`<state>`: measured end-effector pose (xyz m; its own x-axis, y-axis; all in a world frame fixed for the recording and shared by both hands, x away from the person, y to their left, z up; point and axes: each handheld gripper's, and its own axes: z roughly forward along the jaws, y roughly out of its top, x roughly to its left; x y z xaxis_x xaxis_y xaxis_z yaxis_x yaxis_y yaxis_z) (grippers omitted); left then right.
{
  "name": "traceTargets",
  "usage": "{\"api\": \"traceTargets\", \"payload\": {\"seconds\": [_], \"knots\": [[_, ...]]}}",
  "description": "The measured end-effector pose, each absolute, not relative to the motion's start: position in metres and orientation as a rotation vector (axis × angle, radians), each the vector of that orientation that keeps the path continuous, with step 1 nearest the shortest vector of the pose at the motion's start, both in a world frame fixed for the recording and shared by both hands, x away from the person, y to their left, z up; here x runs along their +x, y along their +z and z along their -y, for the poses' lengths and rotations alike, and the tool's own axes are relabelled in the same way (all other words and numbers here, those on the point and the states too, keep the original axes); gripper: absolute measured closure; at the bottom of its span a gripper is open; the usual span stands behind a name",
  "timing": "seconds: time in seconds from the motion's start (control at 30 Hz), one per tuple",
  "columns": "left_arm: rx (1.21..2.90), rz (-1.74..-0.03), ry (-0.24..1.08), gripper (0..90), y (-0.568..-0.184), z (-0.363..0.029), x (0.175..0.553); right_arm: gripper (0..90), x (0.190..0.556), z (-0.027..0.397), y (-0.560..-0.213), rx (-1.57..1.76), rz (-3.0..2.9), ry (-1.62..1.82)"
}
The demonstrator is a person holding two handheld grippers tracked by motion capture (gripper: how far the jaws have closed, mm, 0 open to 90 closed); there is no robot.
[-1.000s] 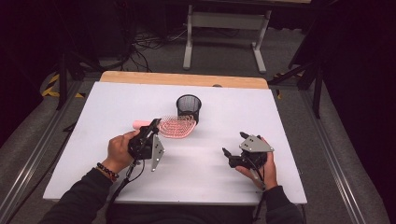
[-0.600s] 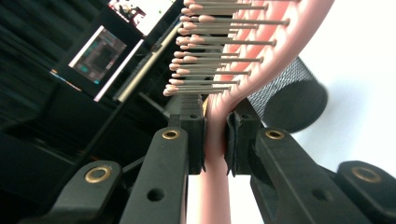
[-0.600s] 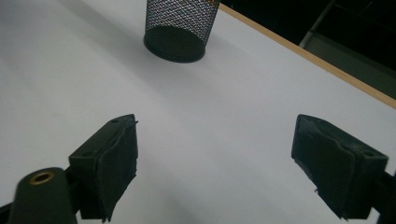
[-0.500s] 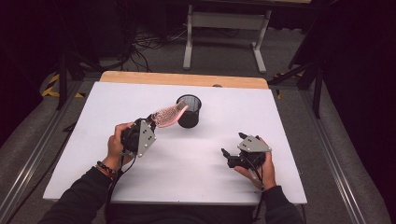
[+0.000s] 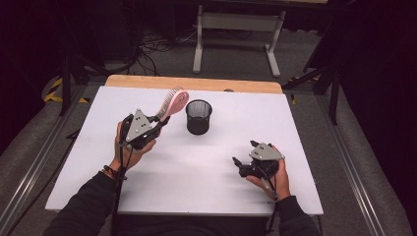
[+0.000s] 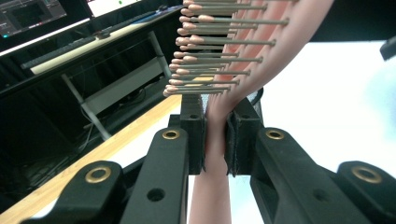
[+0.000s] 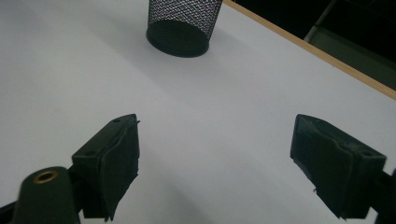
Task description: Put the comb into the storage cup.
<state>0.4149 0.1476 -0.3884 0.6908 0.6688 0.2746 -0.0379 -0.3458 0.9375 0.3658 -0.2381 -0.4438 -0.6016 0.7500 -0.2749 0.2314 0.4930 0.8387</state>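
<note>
My left gripper [image 5: 161, 120] is shut on the handle of a pink hairbrush [image 5: 172, 101] and holds it off the table. The brush head tilts up and away, just left of the black mesh cup [image 5: 198, 117]. In the left gripper view the pink handle [image 6: 215, 154] is pinched between both pads of my left gripper [image 6: 215, 130], with the bristles pointing left. My right gripper [image 5: 238, 167] rests low at the front right, open, jaws aimed toward the cup [image 7: 184, 23]. The jaws of my right gripper [image 7: 215, 158] have just been closing a little, with nothing between them.
The white table top [image 5: 295, 128] has a wooden strip [image 5: 196, 83] along its far edge. A metal stand [image 5: 236, 22] and cables lie on the floor beyond. Dark curtains close off both sides.
The left gripper has risen with the hairbrush, and the brush head has swung from lying flat by the cup to tilted upward on its left. The right hand stays where it was.
</note>
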Motion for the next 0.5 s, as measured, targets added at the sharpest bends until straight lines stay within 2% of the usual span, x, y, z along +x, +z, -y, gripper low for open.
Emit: {"api": "traceTargets", "payload": {"seconds": [0.5], "knots": [[1.644,-0.507,0.639,80.0,-0.376,-0.13,0.448,15.8,0.364,0.237,-0.443,0.79,-2.085,1.077]]}}
